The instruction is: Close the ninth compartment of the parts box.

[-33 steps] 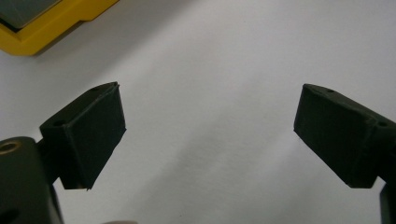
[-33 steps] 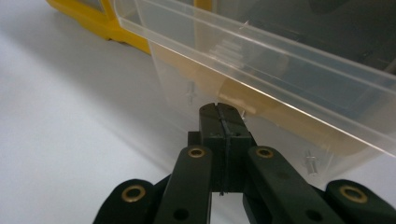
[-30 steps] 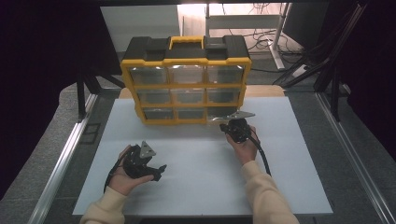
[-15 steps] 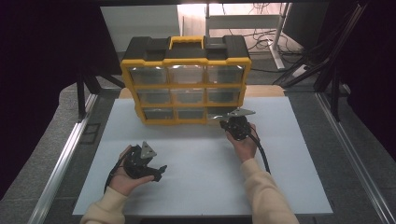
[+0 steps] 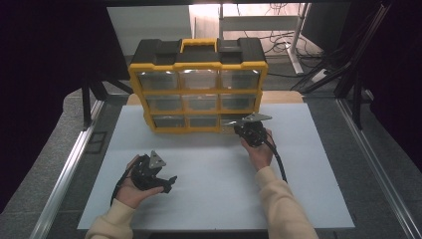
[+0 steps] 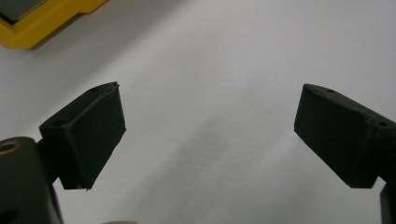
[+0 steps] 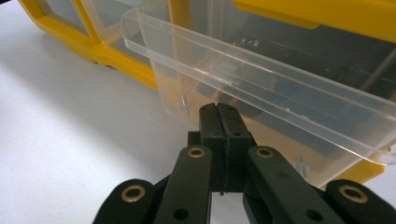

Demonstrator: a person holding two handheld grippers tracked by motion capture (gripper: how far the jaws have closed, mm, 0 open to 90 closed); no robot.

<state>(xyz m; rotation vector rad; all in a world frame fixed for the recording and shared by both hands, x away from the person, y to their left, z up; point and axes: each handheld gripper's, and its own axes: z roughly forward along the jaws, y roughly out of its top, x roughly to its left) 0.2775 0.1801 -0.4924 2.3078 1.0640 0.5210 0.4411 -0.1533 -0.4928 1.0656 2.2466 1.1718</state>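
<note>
A yellow and black organizer [image 5: 199, 64] with clear drawers stands upright at the back of the white table [image 5: 214, 189]. Its bottom right drawer [image 7: 280, 98] is pulled partly out, and dark small parts show behind its clear front. My right gripper [image 7: 218, 108] is shut, pads pressed flat together, with its tips against that drawer's front just under the lip. I see nothing between the pads. From above, the right gripper [image 5: 242, 127] sits at the organizer's lower right corner. My left gripper [image 5: 168, 182] rests in a hand near the front left, and its jaws [image 6: 208, 126] are wide open over bare table.
A corner of the organizer's yellow frame [image 6: 32, 23] lies off to the left gripper's upper left. Metal rails [image 5: 64, 169] run along both sides of the table. A cable [image 5: 276, 159] trails from the right gripper over the forearm.
The right gripper has edged slightly along the organizer's bottom right drawer. The left hand has stayed put.
</note>
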